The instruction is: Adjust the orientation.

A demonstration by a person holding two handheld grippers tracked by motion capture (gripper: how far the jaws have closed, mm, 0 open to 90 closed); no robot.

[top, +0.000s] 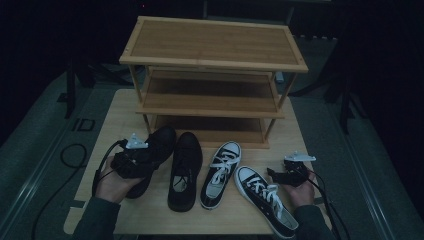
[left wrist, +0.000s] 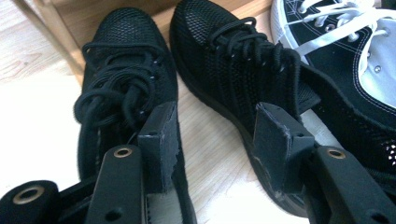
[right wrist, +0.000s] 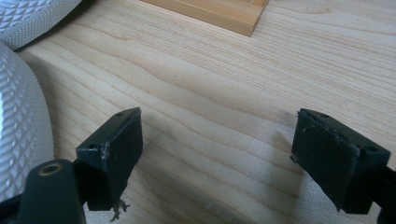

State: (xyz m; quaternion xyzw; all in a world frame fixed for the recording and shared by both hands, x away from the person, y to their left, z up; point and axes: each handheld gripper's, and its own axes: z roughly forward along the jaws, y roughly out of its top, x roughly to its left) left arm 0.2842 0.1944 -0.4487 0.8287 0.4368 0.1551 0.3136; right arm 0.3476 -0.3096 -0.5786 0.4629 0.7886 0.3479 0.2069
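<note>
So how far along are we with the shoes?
Nothing is shelved yet: the rack is bare and all four shoes sit on the table. The left tongs, open, hover over the black shoes. The right tongs wait open beside the sneakers.

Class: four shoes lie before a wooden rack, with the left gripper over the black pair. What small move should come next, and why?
Probably lower the left gripper onto the left black shoe and close. Its jaws stand open with one pad over that shoe's laces, gripping nothing, and the rack shelves look bare.
</note>
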